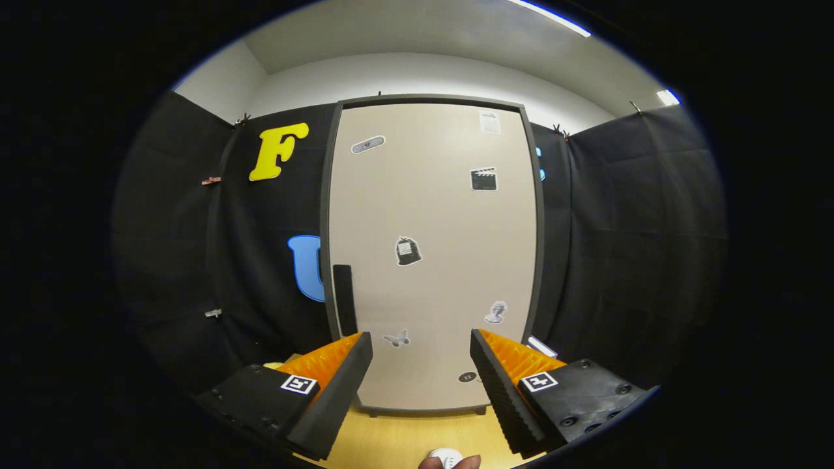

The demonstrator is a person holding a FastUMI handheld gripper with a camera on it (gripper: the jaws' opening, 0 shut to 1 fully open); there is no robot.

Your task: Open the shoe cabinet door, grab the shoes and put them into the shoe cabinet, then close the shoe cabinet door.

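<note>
A tall beige shoe cabinet (433, 215) with a dark frame stands straight ahead of me, beyond the fingers, its door shut. A black vertical handle (344, 298) runs along the door's left edge, just above my left finger. Several small stickers dot the door. My gripper (421, 342) is open, fingers spread wide with nothing between them, pointing at the door's lower part.
The cabinet rests on a light wooden surface (417, 436). Black cloth walls close in on both sides and behind the cabinet. A fingertip on a small white round object (448, 459) shows below, between the fingers.
</note>
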